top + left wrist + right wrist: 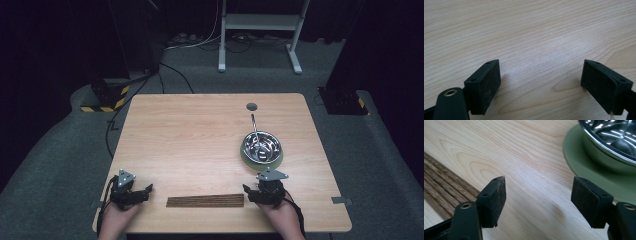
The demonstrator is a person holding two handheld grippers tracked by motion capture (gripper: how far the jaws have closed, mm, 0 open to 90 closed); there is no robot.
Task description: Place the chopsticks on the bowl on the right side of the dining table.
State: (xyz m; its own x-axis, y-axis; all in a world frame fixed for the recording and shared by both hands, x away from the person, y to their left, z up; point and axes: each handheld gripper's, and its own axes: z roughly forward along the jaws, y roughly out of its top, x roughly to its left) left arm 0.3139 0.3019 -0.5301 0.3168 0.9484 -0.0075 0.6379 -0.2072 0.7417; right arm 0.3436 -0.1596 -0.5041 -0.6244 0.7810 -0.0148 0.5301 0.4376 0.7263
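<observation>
A shiny steel bowl (pixel 261 146) stands on a green plate (pixel 275 161) right of the table's middle, with a metal handle (pixel 253 124) leaning out of it toward the far side. A dark wooden strip (pixel 205 201) lies flat near the front edge. My left gripper (pixel 142 191) rests at the front left, open, with bare wood between its pads (pixel 486 82). My right gripper (pixel 252 192) sits just right of the strip and in front of the plate, open and empty. In the right gripper view, the green plate (pixel 584 167) and steel bowl (pixel 614 142) fill the upper right and the strip (pixel 441 185) lies at the left.
The light wooden table (pixel 190 135) has a round grey cable hole (pixel 251 106) near its far edge. Beyond it, grey carpet, cables and a white metal frame (pixel 260 22) stand in the dark. Yellow-black striped bases (pixel 105 100) sit on the floor at the left.
</observation>
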